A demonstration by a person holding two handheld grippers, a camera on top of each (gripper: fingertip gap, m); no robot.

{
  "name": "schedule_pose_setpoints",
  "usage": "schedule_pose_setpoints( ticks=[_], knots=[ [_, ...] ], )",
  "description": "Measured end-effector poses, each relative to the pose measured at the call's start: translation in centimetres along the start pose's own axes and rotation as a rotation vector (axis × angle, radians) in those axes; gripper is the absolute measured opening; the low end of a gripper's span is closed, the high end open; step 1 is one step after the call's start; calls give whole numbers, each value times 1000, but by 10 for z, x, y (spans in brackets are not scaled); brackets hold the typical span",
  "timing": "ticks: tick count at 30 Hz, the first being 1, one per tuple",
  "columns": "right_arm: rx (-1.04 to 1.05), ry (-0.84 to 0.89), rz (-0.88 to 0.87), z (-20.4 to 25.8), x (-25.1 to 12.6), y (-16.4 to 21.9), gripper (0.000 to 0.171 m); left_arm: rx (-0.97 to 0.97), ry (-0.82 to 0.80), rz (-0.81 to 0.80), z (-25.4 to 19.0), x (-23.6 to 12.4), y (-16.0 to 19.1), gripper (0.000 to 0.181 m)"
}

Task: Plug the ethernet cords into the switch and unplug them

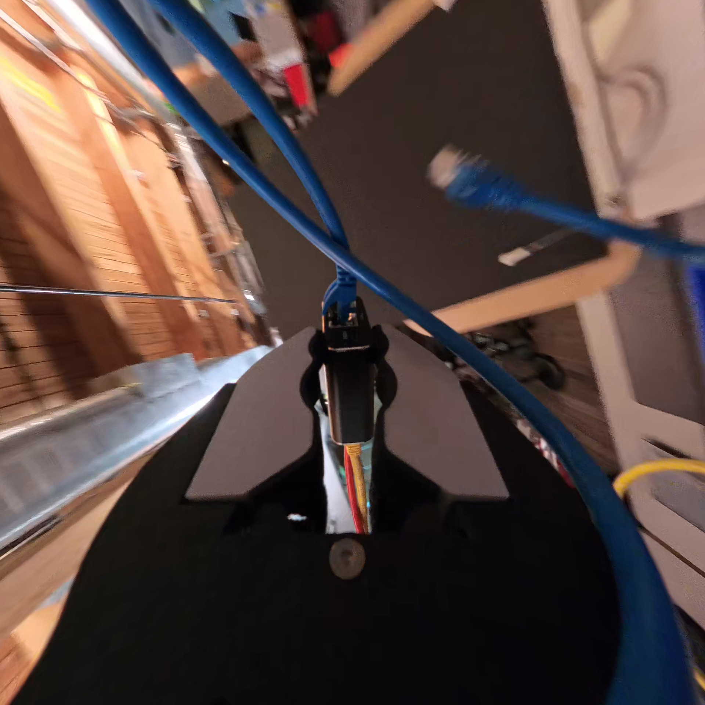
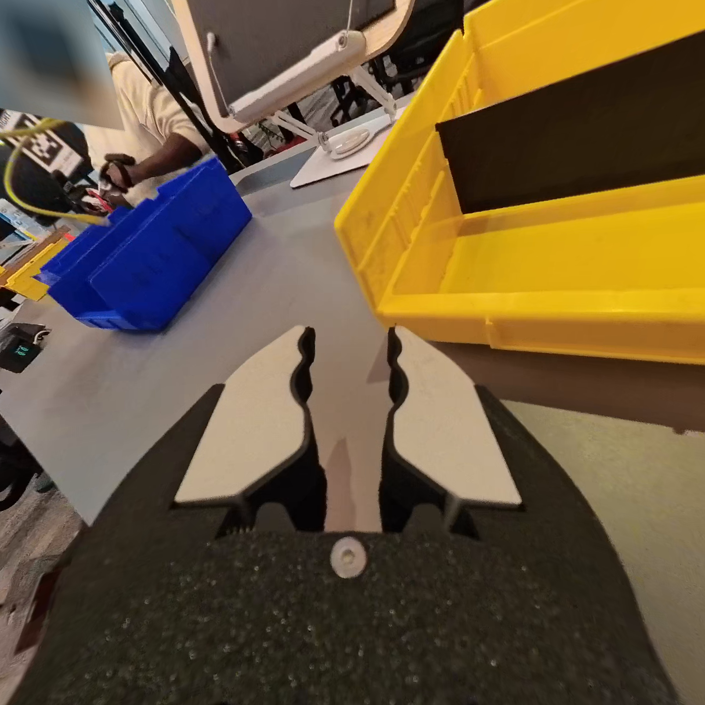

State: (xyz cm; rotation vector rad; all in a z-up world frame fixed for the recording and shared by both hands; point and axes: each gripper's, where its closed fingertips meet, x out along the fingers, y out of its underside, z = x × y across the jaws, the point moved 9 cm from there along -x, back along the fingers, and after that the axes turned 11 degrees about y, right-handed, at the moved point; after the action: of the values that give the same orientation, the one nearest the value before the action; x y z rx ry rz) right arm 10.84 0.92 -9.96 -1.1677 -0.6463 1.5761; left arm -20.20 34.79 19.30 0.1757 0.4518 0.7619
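Note:
In the left wrist view my left gripper (image 1: 347, 335) is shut on a small black switch (image 1: 349, 389), held lengthwise between the fingers. A blue ethernet cord (image 1: 339, 290) is plugged into its far end. A yellow cord (image 1: 358, 480) and a red cord (image 1: 350, 496) run from its near end. A second blue cord (image 1: 496, 381) crosses the view, and a loose blue plug (image 1: 469, 179) hangs blurred at the right. In the right wrist view my right gripper (image 2: 351, 335) is open and empty above the grey table (image 2: 267, 297).
A yellow bin (image 2: 534, 305) with a black divider stands right of the right gripper, and a blue bin (image 2: 152, 259) stands at the left. A person's arm (image 2: 160, 160) and a yellow cord (image 2: 15, 168) are beyond the blue bin. The left wrist view is motion-blurred.

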Motion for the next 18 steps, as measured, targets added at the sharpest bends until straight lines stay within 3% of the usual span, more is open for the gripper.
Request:
schedule_pose_setpoints(
  ticks=[7, 11, 14, 18],
  knots=[
    [-15, 27, -62, -1, -10, -6, 36, -80, -328, -87, 150, -66, -26, 25],
    [6, 24, -82, -2, -15, -8, 34, -168, -320, -167, 205, -85, -31, 24],
    [18, 22, -109, -2, -19, -10, 33, -237, -216, -291, 189, -79, -54, 25],
    [-7, 3, -171, 0, -24, -17, 34, -322, -107, -457, 103, -47, -112, 25]
  ],
)
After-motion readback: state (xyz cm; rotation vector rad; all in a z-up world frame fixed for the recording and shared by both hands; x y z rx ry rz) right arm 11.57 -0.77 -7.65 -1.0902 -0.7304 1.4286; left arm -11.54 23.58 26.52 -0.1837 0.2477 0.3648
